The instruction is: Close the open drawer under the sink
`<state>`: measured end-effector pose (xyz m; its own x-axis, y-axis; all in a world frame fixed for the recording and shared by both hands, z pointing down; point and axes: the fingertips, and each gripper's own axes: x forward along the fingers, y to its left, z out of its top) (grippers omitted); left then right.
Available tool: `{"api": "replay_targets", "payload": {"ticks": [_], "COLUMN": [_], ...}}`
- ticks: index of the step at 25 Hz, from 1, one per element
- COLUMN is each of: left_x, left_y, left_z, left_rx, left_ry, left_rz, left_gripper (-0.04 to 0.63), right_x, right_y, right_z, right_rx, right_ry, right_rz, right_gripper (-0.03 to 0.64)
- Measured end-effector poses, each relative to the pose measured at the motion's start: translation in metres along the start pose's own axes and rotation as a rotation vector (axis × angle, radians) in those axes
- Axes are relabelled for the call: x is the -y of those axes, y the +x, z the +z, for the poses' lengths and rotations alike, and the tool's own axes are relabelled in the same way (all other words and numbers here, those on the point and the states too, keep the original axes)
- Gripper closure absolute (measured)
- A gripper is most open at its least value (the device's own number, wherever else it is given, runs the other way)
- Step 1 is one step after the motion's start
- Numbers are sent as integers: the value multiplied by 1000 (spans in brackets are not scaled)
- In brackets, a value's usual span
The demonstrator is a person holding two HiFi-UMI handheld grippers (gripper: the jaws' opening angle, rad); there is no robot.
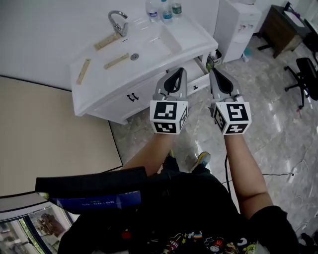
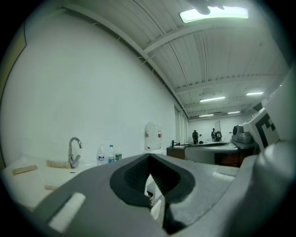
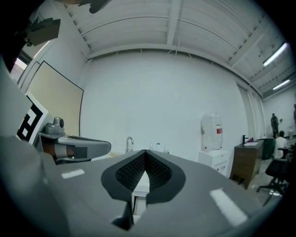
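Note:
The white sink cabinet (image 1: 114, 96) stands ahead of me, and its right-hand drawer (image 1: 198, 78) is pulled out, with small items showing inside. My left gripper (image 1: 177, 71) is shut and empty, its tips hanging just in front of the drawer's left part. My right gripper (image 1: 214, 72) is also shut and empty, at the drawer's right end. From the left gripper view the jaws (image 2: 149, 156) meet with only a thin slit below. The right gripper view shows its jaws (image 3: 145, 151) closed the same way. Whether either touches the drawer, I cannot tell.
On the countertop (image 1: 99, 67) are a faucet (image 1: 118, 22), water bottles (image 1: 163, 10) and three wooden strips (image 1: 116, 61). A water dispenser (image 1: 238, 25) stands right of the cabinet, an office chair (image 1: 305, 74) farther right. A beige panel (image 1: 49, 134) lies left.

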<state>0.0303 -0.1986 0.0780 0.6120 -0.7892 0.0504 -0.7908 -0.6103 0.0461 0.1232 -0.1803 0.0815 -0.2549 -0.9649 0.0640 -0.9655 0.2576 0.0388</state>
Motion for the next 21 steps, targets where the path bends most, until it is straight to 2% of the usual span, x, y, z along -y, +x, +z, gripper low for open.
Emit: {"api": "replay_targets", "payload": {"ticks": [4,15,21], "left_x": [13,30,55], "left_y": [-15,-43,-58], "left_z": [11,21,23], "left_rx": [26,54,47], "left_ry": [-20,-10,12], "left_rz": [8,55,61], "left_gripper": [595,595,595], "right_x": [-5,-10,-12], "right_y": [-20,-43,-64], "right_z": [18,24,26], "right_rx": [13,31,35], "right_ry": [-17,-23,-28], "right_rz": [11,54,89], "right_gripper": [597,597,597]}}
